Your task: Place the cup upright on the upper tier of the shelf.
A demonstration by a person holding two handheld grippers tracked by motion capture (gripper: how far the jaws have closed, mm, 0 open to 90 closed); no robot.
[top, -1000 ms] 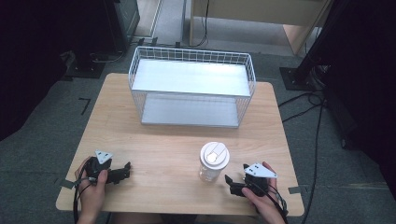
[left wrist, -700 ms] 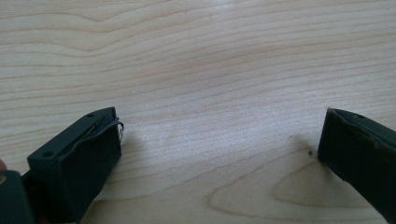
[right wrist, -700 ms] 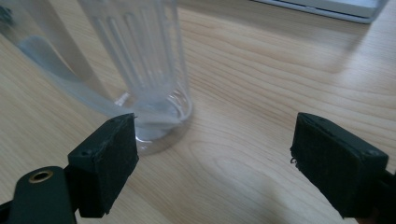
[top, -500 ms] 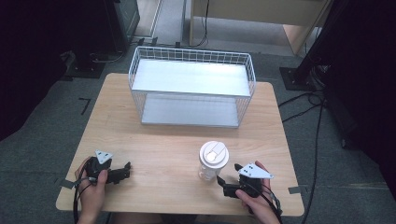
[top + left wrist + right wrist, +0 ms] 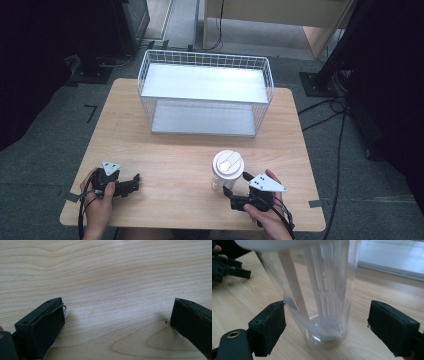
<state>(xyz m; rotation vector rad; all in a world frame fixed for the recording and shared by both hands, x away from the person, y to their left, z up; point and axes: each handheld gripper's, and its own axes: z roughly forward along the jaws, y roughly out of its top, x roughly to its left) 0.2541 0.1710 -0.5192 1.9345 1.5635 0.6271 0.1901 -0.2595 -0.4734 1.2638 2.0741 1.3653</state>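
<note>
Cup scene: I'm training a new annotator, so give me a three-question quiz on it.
1. True or false: the right gripper has its jaws on either side of the cup, with a gap at the right jaw.
2. What covers the cup? A) white lid B) foil C) nothing
3. What lies between the left gripper's jaws?

Key: 1. True. 2. A. 3. Bare table.

Counted on the table (image 5: 180, 150): one lidded clear cup (image 5: 227, 170), one white wire basket (image 5: 205, 95) (two-tiered), two handheld grippers (image 5: 235, 192).
</note>
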